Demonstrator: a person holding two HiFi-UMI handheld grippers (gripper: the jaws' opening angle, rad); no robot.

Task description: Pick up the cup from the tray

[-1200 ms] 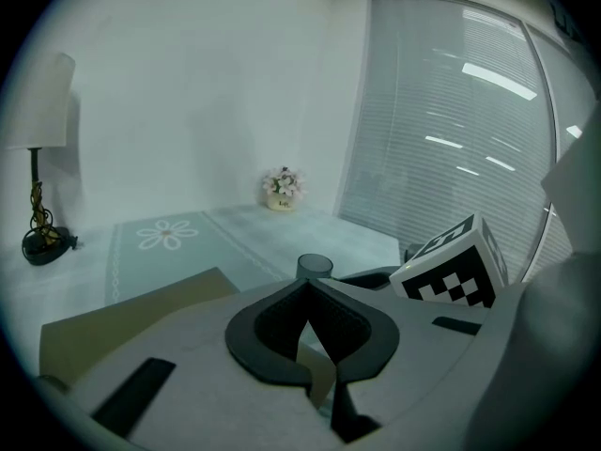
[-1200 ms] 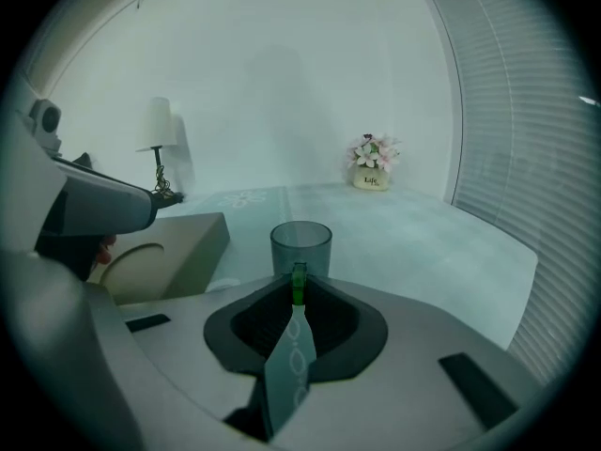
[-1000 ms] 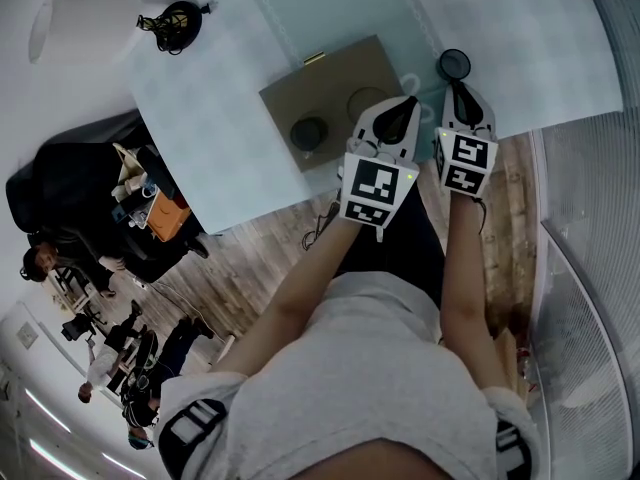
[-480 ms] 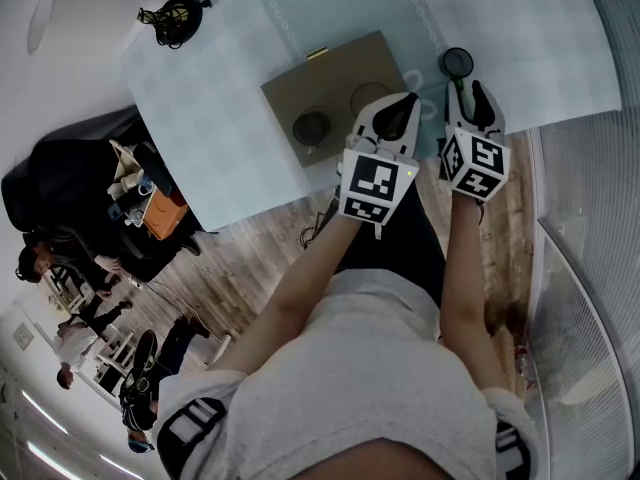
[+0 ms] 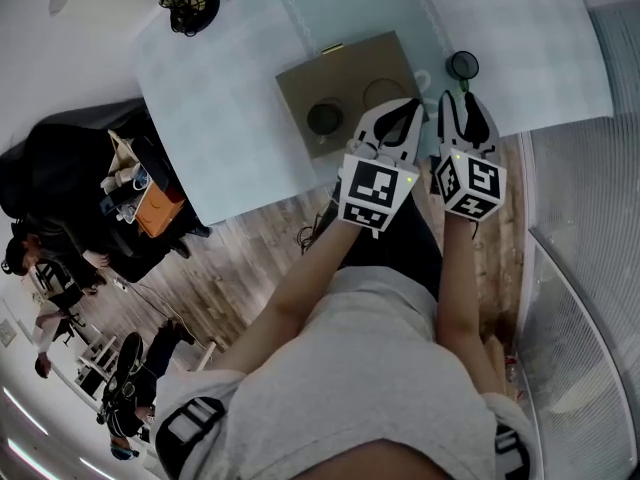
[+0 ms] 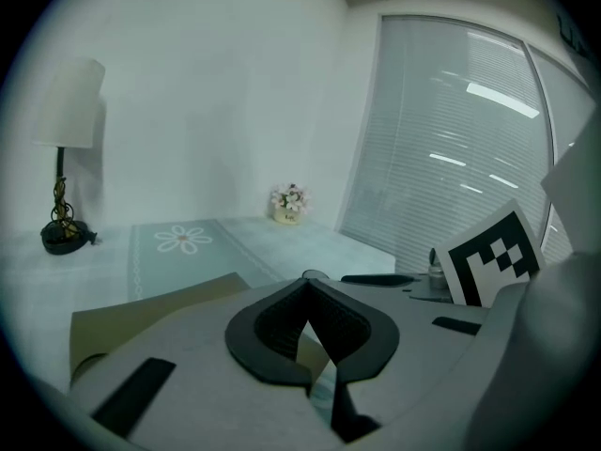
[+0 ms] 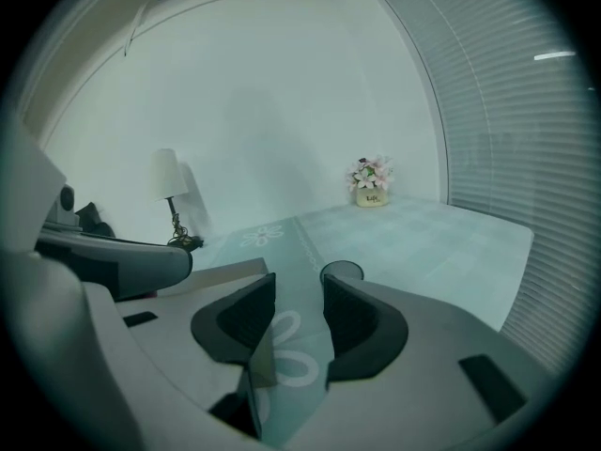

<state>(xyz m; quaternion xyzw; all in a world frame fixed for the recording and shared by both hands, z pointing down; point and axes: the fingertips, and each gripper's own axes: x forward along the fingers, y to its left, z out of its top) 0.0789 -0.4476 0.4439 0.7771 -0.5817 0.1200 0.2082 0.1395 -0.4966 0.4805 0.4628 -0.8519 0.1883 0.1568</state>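
Closest, the left gripper (image 5: pixel 400 118) is shut and empty, and the right gripper (image 5: pixel 465 108) has just opened its jaws on nothing. A small dark round cup (image 5: pixel 462 65) stands just beyond on the pale blue worktop (image 5: pixel 230 98). Left, another dark cup (image 5: pixel 325 119) sits in the flat brown tray (image 5: pixel 350 63). Reaching with shut jaws could topple it.

no legible text, print on flower pot (image 7: pixel 373 196) too blurred

Matt tan tray (image 5: pixel 350 68), smooth pale printed tablecloth (image 5: pixel 220 118), wood-grain plank floor (image 5: pixel 250 258), grey cloth shirt (image 5: pixel 370 368)

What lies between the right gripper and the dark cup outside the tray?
The right gripper view shows only bare pale teal tablecloth; that gripper, jaws just opened, holds nothing.
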